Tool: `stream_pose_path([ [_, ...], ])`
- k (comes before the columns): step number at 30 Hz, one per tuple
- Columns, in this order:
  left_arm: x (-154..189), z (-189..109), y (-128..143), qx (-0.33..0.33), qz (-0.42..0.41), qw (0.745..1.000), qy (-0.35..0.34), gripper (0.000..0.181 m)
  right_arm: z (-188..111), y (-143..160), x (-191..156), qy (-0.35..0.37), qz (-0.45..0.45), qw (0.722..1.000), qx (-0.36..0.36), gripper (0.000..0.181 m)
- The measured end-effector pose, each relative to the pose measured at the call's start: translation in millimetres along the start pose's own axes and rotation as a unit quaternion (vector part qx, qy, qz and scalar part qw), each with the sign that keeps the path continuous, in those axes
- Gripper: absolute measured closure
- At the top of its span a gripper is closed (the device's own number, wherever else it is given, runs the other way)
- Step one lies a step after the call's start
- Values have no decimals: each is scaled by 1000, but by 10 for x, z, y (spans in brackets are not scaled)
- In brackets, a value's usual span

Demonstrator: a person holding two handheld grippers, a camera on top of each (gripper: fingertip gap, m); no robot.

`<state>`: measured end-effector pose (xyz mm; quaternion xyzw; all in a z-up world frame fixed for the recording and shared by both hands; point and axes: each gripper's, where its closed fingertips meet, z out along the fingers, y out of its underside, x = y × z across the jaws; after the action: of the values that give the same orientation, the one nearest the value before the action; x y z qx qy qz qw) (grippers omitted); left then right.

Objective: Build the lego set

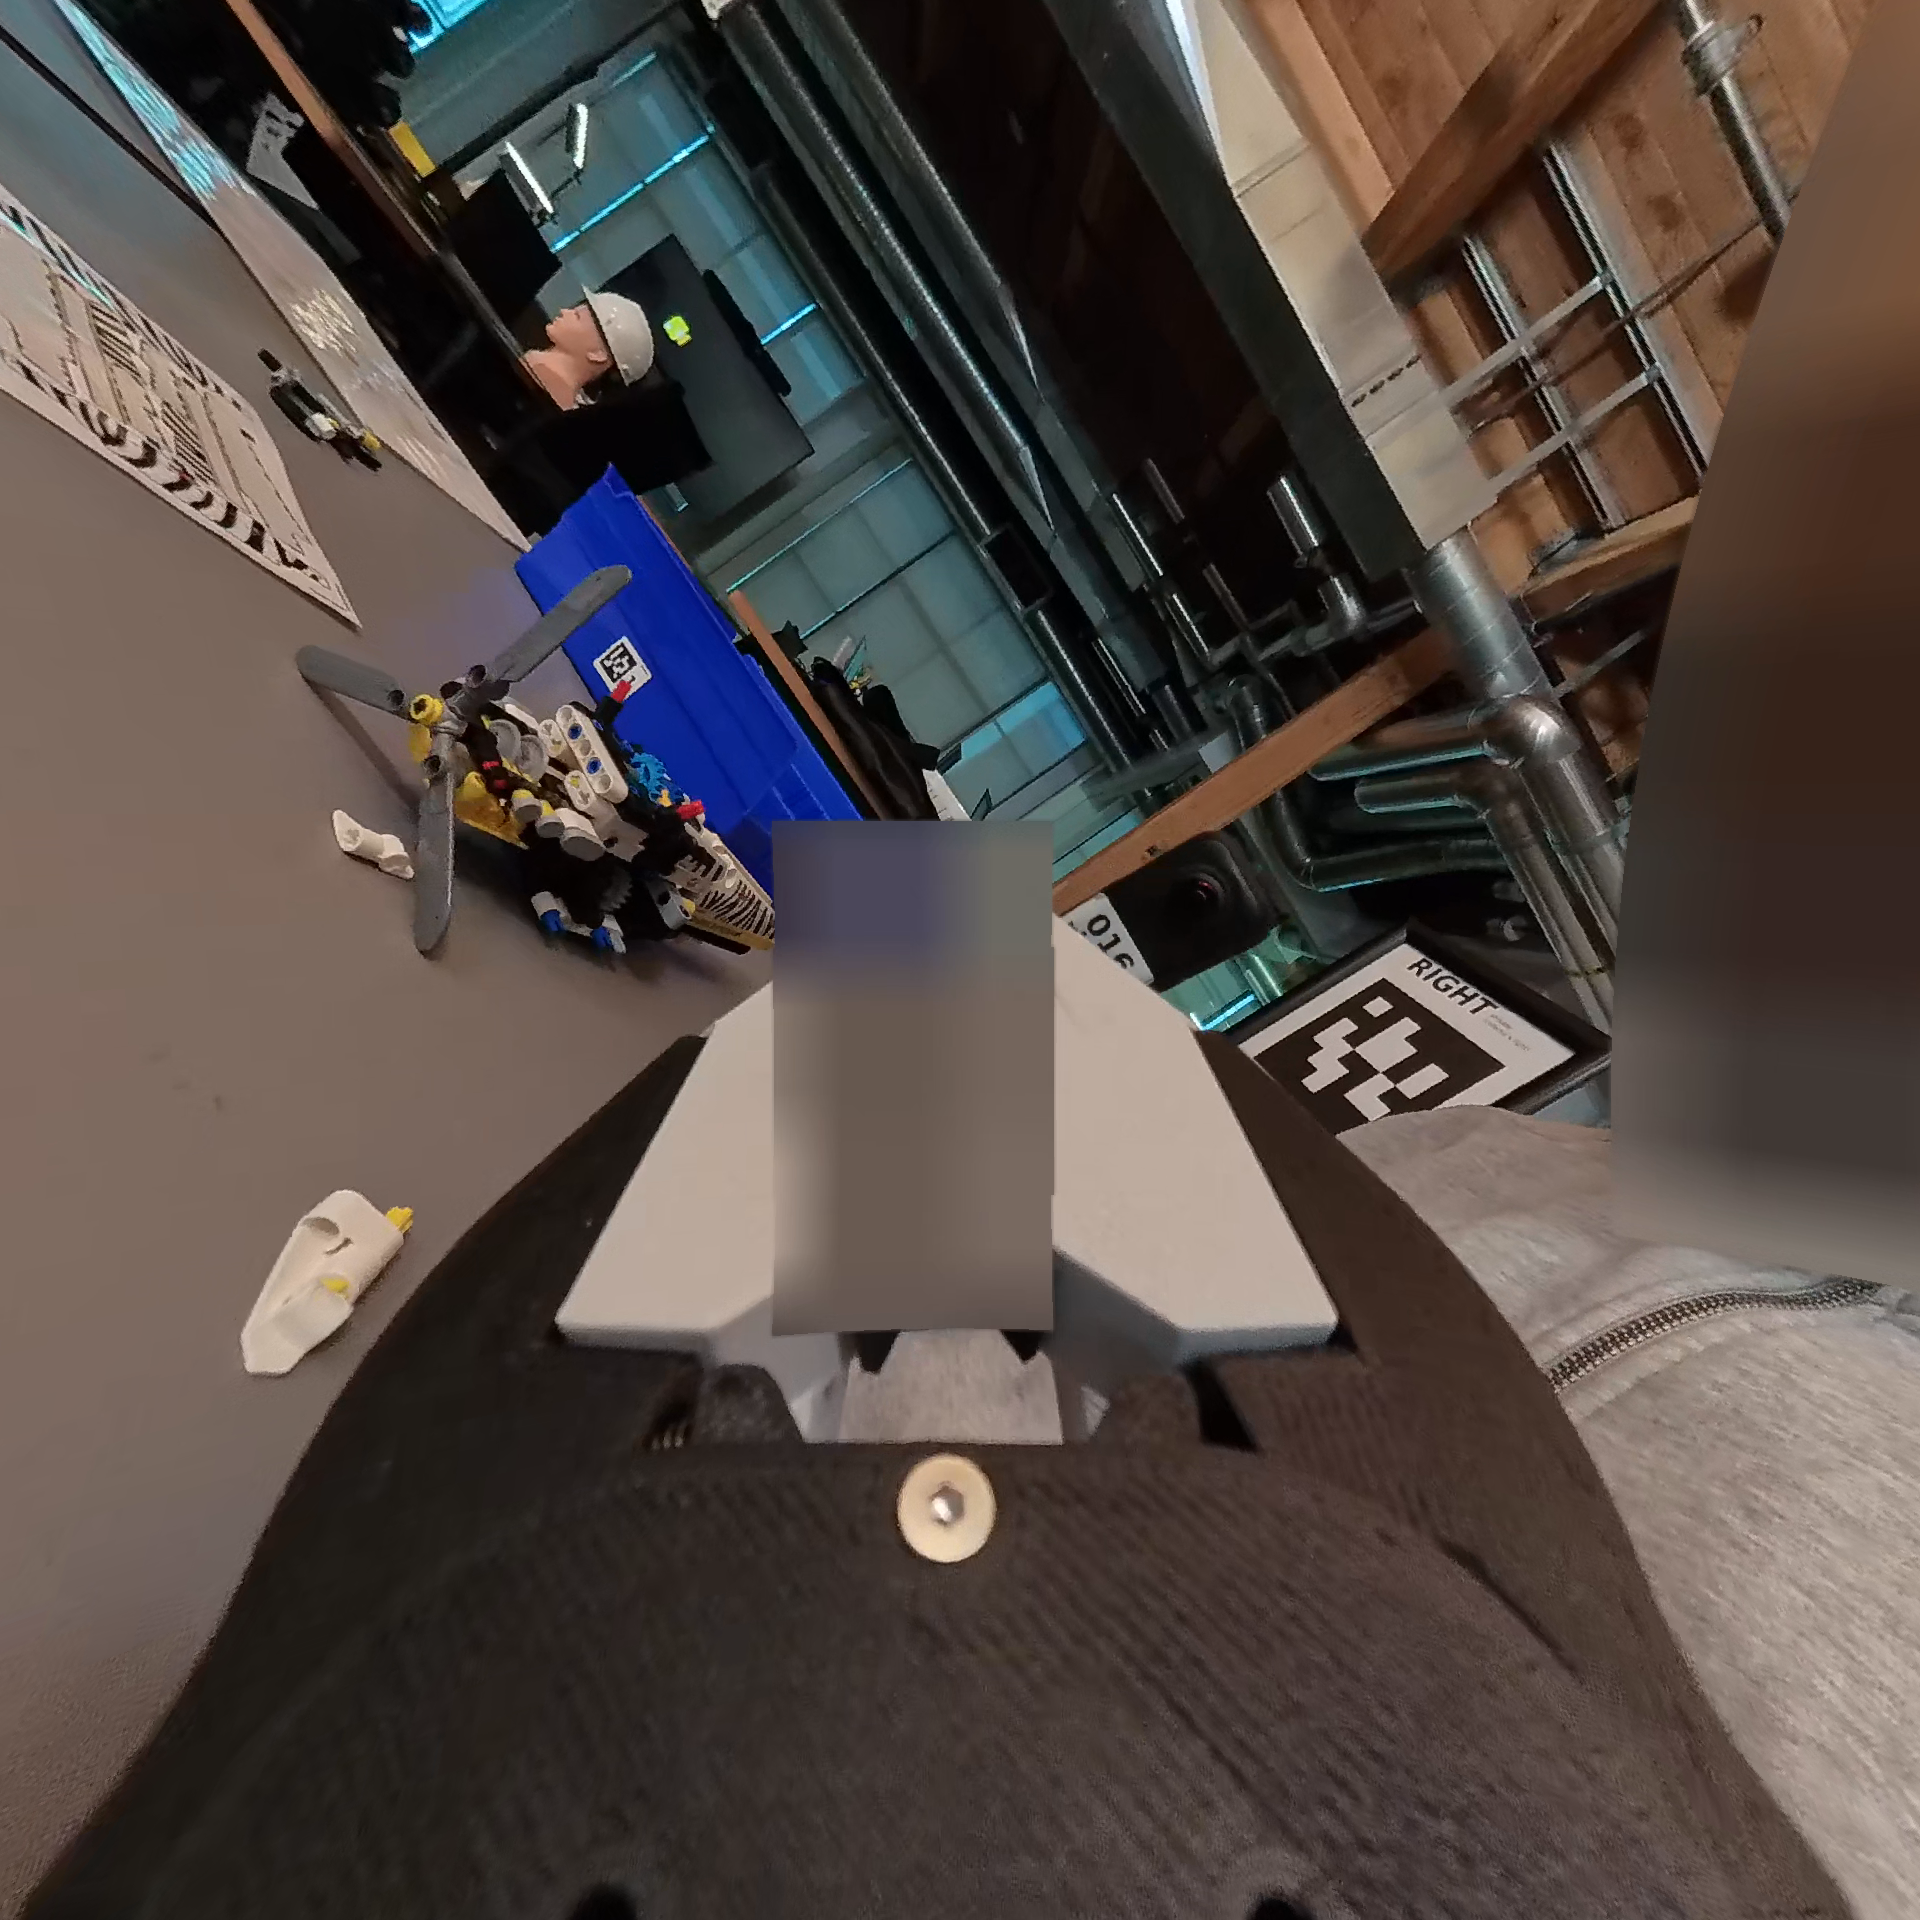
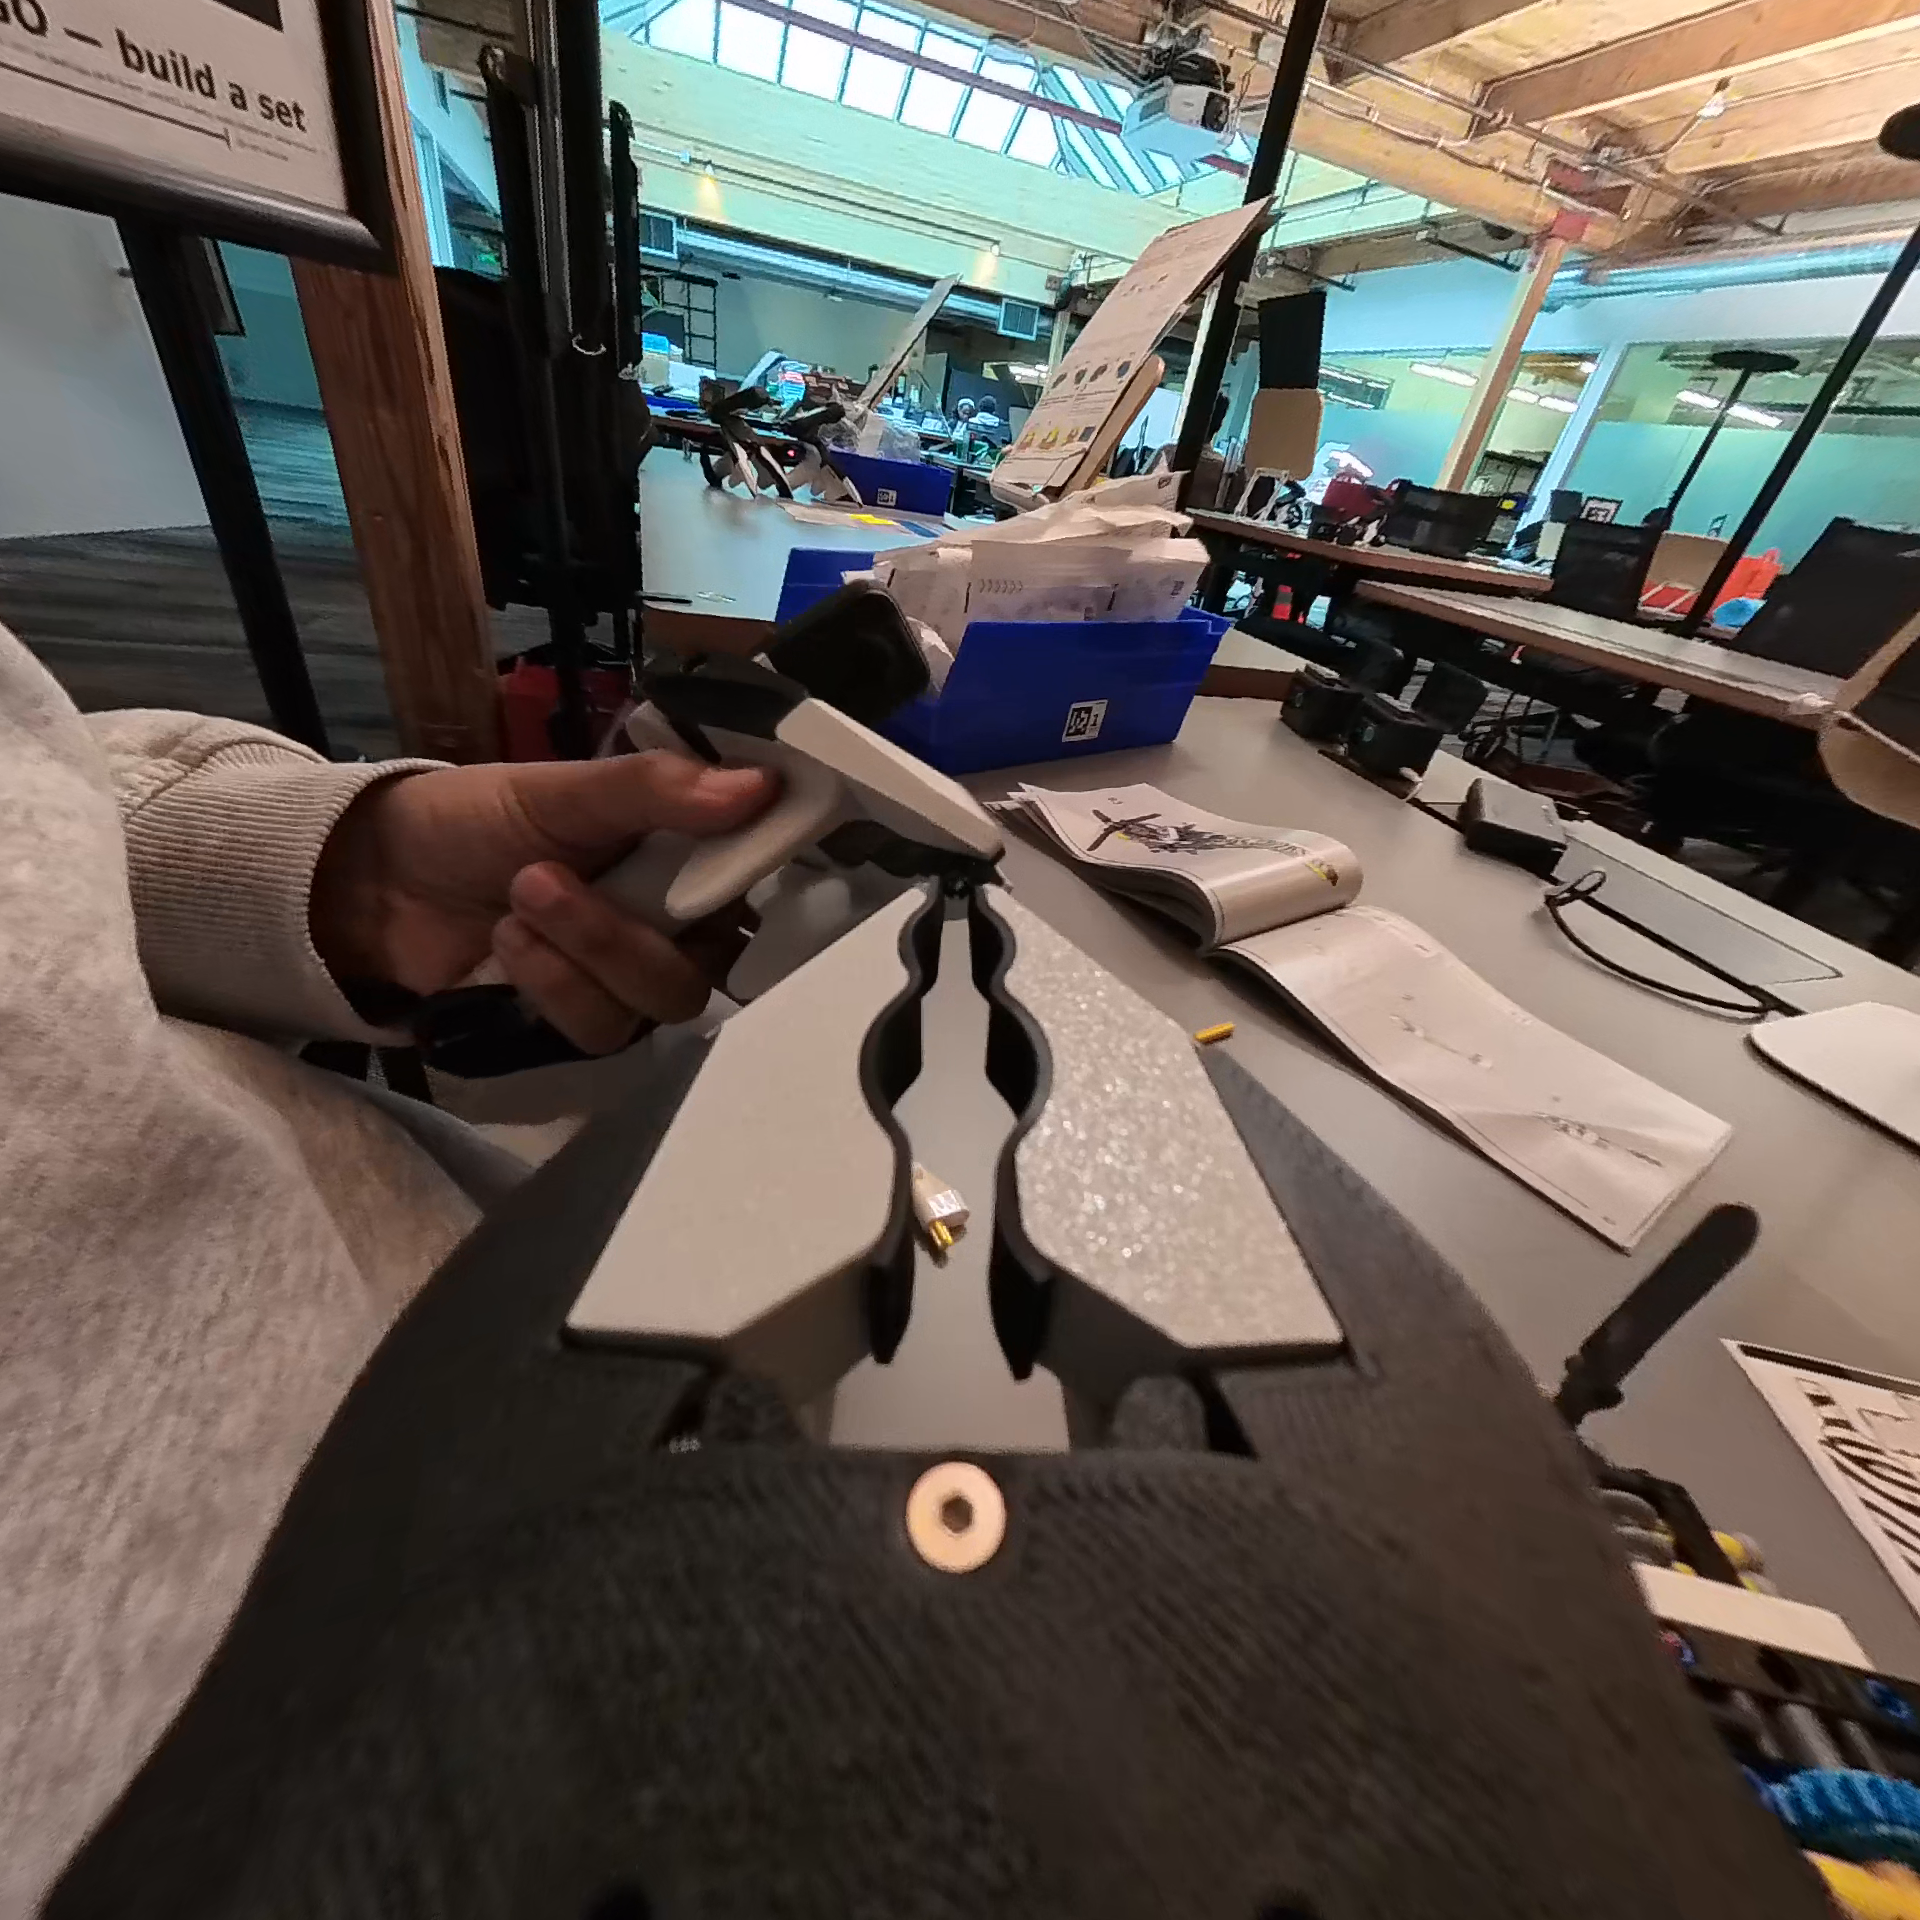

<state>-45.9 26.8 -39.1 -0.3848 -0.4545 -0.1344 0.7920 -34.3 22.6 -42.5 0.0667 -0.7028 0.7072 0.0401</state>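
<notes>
The partly built helicopter model (image 1: pixel 540 800), black, yellow and white with grey rotor blades, lies on the grey table; its edge shows in the right wrist view (image 2: pixel 1766 1704). My right gripper (image 2: pixel 958 885) is shut, tips pinched on a small dark piece (image 2: pixel 958 881). My left gripper (image 2: pixel 985 860), held by a hand, meets it tip to tip. In its own view the left gripper (image 1: pixel 914 935) has its fingers close together, but a blur patch hides the tips. A white part with yellow pins (image 1: pixel 322 1278) lies near the left gripper and shows through the right jaws (image 2: pixel 940 1214).
An open instruction booklet (image 2: pixel 1351 966) lies ahead on the table, with a loose yellow pin (image 2: pixel 1214 1033) beside it. A blue bin (image 2: pixel 1049 686) full of bags stands behind. A smaller white part (image 1: pixel 369 840) lies by the rotor. Marker sheets (image 1: pixel 156 416) lie on the table. Both grippers' tips are close together, under 4 cm apart. From either gripper's tips it is about 15 centimeters to the partly built helicopter model (image 1: pixel 540 800).
</notes>
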Motion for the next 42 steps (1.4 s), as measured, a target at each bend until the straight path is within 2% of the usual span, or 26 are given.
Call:
stream_pose_path([
  [1, -1, 0, 1, 0, -3, 1000, 2, 179, 1, -2, -1, 1, 0, 1000, 1, 179],
  [12, 53, 25, -1, 9, -4, 1000, 12, 181, -32, -33, 40, 17, -11, 1000, 6, 179],
  [18, 18, 32, -16, 12, 13, 1000, -12, 181, -15, -8, 26, 23, -27, 999, -6, 181],
  [23, -208, -178, -230, 58, 23, 996, -65, 181, -35, 94, 111, 44, -28, 998, -32, 181],
  [26, -233, -285, -307, 64, 16, 995, -69, 181, -89, 134, 157, 47, -23, 998, -45, 181],
  [29, -218, -325, -333, 53, 35, 995, -80, 181, -141, 240, 30, -3, -7, 997, -82, 178],
  [32, -220, -341, -346, 43, 54, 994, -89, 181, -206, 523, -320, -100, 25, 980, -172, 166],
  [33, -224, -342, -349, 42, 57, 993, -91, 181, -230, 628, -394, -112, 29, 972, -203, 162],
  [37, -229, -335, -337, 45, 47, 995, -81, 181, -325, 880, -420, -92, -5, 961, -259, 162],
  [42, -154, -289, -308, 42, 33, 996, -64, 181, -392, 768, -208, -52, 39, 968, -240, 163],
])
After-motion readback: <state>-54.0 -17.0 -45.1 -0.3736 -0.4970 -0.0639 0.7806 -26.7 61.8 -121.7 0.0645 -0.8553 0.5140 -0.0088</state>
